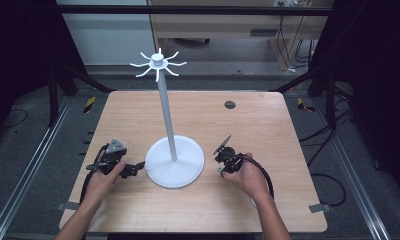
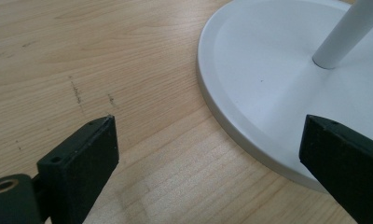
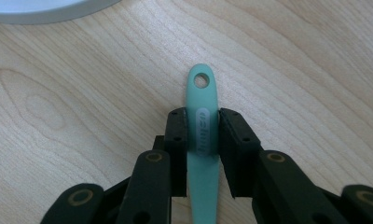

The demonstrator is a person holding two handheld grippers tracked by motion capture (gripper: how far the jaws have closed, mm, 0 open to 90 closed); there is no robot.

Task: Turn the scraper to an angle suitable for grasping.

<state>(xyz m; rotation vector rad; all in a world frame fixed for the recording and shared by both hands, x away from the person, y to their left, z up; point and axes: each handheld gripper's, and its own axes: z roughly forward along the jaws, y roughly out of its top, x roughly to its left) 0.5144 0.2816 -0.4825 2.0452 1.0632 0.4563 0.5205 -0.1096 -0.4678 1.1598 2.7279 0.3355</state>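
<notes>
Right gripper (image 3: 202,128) clamping a green handle (image 3: 202,121) just above the table (image 1: 268,200) — probably light, stiff, slick; gripping below the hanging hole. Left gripper (image 2: 208,154) gaping wide beside the white stand (image 1: 174,161).

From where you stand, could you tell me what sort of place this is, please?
Probably a lab recording station, not a home: a wooden table framed by dark metal bars, floor rails, loose cables, and one white hook stand set up.

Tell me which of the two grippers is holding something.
The right gripper: its jaws are shut on a green handle. The left gripper is open with nothing between its jaws, beside the white stand base.
</notes>
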